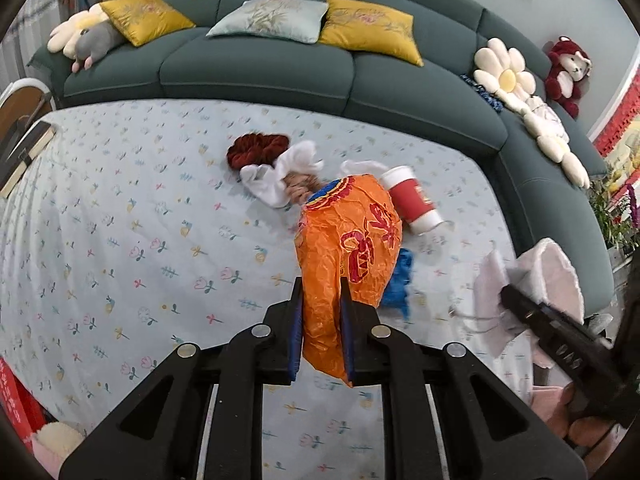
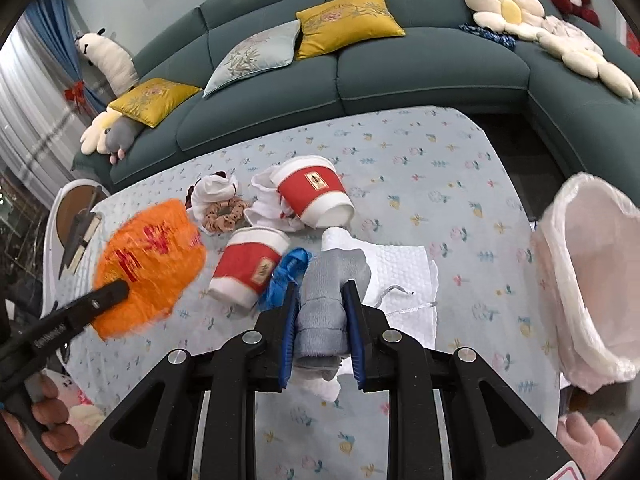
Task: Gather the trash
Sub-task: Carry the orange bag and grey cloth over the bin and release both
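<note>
From the left wrist, the left gripper point(image 1: 322, 320) is clamped on a crumpled orange foil wrapper point(image 1: 348, 240), lifted clear of the floral tablecloth point(image 1: 120, 220). From the right wrist, the right gripper point(image 2: 322, 328) grips a grey plush cloth bundle point(image 2: 326, 312). The white-lined bin point(image 2: 588, 280) waits nearby at right, and since two red paper cups point(image 2: 248, 268), a blue scrap point(image 2: 286, 276) and tissues remain, collection looks barely begun.

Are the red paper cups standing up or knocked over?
Knocked over. Both red paper cups lie on their sides on the flowered tablecloth.
</note>
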A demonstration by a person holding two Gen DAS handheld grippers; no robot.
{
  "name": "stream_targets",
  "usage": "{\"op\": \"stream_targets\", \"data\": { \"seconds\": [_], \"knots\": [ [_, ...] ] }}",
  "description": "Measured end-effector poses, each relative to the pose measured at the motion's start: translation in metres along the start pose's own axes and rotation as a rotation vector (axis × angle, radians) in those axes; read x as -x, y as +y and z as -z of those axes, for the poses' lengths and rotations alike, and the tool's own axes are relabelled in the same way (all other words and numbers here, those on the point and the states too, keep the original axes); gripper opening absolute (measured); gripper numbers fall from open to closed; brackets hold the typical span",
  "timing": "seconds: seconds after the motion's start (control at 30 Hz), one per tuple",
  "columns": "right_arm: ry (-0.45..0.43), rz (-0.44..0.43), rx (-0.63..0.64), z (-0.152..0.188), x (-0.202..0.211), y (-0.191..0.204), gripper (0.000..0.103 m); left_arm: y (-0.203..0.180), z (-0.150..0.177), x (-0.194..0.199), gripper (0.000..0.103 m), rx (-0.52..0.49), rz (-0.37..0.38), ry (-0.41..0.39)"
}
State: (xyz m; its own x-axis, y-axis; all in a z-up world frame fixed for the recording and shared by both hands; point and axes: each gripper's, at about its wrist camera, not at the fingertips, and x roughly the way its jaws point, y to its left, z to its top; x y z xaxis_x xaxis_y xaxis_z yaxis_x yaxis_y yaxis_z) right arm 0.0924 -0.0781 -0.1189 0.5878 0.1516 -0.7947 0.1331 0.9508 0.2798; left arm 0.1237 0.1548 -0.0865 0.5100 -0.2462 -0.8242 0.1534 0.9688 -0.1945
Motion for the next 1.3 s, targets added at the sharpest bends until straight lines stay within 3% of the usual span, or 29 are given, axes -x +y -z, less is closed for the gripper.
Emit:
{"op": "stream_targets", "data": {
  "seconds": [0.03, 0.2, 0.37, 0.8, 1.3],
  "knots": [
    [0.006, 0.004, -0.005, 0.004, 0.001, -0.003, 0.027, -0.003, 0.0, 0.002, 0.015, -0.006, 0.003, -0.002],
    [0.04, 0.013, -0.025, 0.025, 0.002, -0.018, 0.028, -0.025, 0.007, 0.009, 0.015, -0.042, 0.016, 0.003],
    [0.051, 0.005, -0.029, 0.04, 0.01, -0.031, 0.023, -0.046, 0.017, 0.011, 0.015, -0.078, 0.03, 0.015],
    [-0.065, 0.007, -0.027, 0.025, 0.056, -0.051, 0.019, -0.109, 0.021, 0.021, 0.015, -0.183, 0.064, 0.0],
    [-0.181, 0.077, -0.17, 0.011, 0.111, -0.148, 0.019, -0.221, 0.021, 0.016, 0.015, -0.348, 0.136, -0.013]
  ]
}}
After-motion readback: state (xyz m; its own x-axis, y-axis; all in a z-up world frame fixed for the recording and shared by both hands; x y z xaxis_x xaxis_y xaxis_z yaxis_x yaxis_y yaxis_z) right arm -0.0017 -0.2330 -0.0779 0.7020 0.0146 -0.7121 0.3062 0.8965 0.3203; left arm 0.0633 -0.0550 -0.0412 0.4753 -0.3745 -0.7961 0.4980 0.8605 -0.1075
